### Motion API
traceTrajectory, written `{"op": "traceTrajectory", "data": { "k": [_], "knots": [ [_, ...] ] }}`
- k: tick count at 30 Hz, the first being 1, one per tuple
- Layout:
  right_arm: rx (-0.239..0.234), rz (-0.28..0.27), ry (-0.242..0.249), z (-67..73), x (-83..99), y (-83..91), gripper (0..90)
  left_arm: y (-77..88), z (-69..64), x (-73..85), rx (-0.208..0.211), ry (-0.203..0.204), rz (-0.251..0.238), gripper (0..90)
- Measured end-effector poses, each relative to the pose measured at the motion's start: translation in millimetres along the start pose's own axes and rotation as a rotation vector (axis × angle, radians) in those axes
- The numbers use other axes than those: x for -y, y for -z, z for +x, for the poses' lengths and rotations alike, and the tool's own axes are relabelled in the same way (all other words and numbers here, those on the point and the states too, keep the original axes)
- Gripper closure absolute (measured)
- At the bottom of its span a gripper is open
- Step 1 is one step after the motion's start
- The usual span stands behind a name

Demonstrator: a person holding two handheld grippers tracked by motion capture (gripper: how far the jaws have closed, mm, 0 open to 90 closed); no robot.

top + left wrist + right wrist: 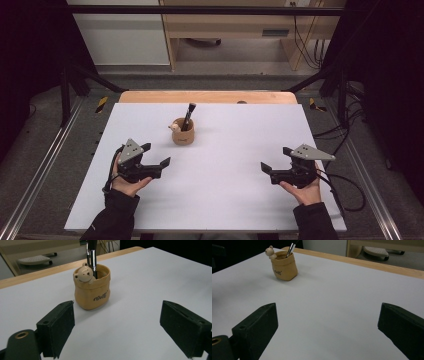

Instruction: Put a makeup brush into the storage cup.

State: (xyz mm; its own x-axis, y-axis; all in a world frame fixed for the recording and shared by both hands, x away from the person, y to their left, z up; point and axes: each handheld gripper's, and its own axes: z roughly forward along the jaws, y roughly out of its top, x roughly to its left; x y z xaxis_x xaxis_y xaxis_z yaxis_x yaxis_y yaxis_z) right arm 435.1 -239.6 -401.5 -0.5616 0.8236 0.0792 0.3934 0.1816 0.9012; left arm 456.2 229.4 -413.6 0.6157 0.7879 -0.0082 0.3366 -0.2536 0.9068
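I see a small tan sack-shaped holder (183,134) standing upright on the white board (225,200) that covers the table, toward its far middle. The holder's body is soft-looking and rounded, with a rolled rim and a short line of dark script on its side. A pale bear-head figure (85,273) peeks over the rim; it shows round ears, dark eyes and a dark nose. A brush with a black handle and a silvery metal ferrule (92,257) stands inside the holder, leaning against the rim and rising above it.

My left gripper (157,155) sits near the holder, on its near left, clear of it. In the left gripper view the holder lies ahead of the jaws and apart from both pads. Its jaws stand wide apart with nothing between them. My right gripper (275,160) rests well away on the right side of the board, jaws also spread wide and empty, with the holder far off in its view. A wooden table edge (207,96) runs along the far side of the board.
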Motion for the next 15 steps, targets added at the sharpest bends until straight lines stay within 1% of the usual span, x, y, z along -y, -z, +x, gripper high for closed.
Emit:
{"op": "traceTrajectory", "data": {
  "k": [2,5,6,14,15],
  "knots": [
    [-0.001,0.0,0.0,-0.2,0.3,0.0,3.5,1.4,1.6,3.2,-0.005,0.005,0.004,10.8],
    [-0.002,0.0,-0.004,-0.1,0.6,0.0,3.6,3.1,4.0,7.3,-0.015,-0.007,0.012,10.3],
    [0.0,0.001,-0.002,-0.2,0.7,-0.1,3.6,3.5,4.6,8.5,-0.017,-0.004,0.012,10.1],
    [-0.001,0.001,-0.005,0.5,1.0,-0.1,3.6,5.8,6.9,15.3,-0.018,0.009,0.016,9.8],
    [-0.001,0.0,-0.006,0.5,1.0,-0.1,3.6,6.3,7.7,15.8,-0.017,0.007,0.022,9.8]
  ]
}}
